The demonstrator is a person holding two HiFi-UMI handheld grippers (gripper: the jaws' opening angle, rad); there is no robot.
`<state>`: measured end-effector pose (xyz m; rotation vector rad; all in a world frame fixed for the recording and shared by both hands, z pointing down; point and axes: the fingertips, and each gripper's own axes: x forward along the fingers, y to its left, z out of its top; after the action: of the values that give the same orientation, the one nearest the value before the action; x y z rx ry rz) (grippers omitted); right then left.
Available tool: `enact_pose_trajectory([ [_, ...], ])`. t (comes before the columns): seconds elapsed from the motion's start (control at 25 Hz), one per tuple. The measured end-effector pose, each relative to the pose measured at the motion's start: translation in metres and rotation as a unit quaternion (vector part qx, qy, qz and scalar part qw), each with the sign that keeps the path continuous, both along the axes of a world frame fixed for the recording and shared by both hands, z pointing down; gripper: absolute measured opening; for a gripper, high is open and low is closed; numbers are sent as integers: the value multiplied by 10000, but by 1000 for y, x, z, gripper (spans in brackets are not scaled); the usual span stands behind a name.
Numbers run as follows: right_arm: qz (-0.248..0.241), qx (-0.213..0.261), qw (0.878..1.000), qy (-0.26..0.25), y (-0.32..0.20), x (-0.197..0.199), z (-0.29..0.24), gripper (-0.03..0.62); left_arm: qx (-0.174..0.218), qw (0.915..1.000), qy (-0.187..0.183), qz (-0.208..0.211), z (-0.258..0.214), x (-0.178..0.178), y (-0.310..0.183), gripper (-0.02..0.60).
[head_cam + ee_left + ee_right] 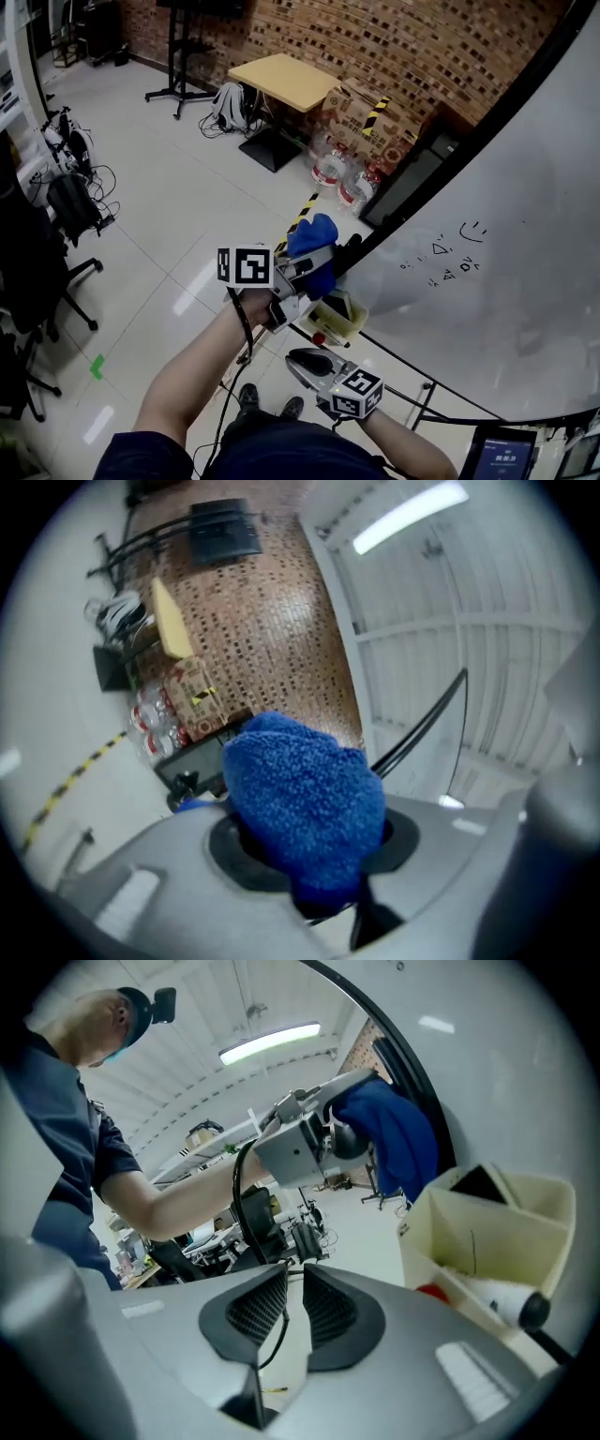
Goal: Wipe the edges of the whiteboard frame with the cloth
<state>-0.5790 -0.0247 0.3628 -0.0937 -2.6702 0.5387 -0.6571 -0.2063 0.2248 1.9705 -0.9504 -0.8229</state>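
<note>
Cloth [305, 799], blue, is pinched in the fingers of the left gripper [319, 255] near the whiteboard frame [487, 120]; the right gripper [295, 1279] fingers are held narrowly parted, empty.

Office-like lab workspace, brick wall [403, 47], whiteboard [525, 281], office chair [42, 267], wooden table [286, 80], floor cables [101, 183]

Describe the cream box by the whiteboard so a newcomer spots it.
Follow the whiteboard's black frame down to its lower left corner. The cream open-topped box sits there, just below the blue cloth. It is the only cream thing there, with a marker inside.
</note>
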Motion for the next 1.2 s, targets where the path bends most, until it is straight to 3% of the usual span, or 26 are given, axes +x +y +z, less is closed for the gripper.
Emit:
enact_pose_trajectory([
  [0.16,269,346,9984,-348,-13,7,-39,52,-15,9893,-1449,-180,-17,2,3,146],
  [0.28,648,481,9949,-602,-30,18,-70,52,280,9762,-2127,-316,-47,5,2,146],
  [0.36,933,536,9907,-831,-43,20,-84,52,439,9746,-2188,-161,-60,10,-1,146],
  [0.6,1412,820,9775,-1335,-59,30,-124,48,526,9829,-1764,-43,-73,5,-7,146],
  [0.88,1815,788,9677,-1561,-68,44,-141,49,672,9738,-2107,526,-92,26,-14,146],
  [1.2,1799,1072,9618,-1763,-77,43,-164,48,787,9702,-2271,299,-118,29,-17,149],
])
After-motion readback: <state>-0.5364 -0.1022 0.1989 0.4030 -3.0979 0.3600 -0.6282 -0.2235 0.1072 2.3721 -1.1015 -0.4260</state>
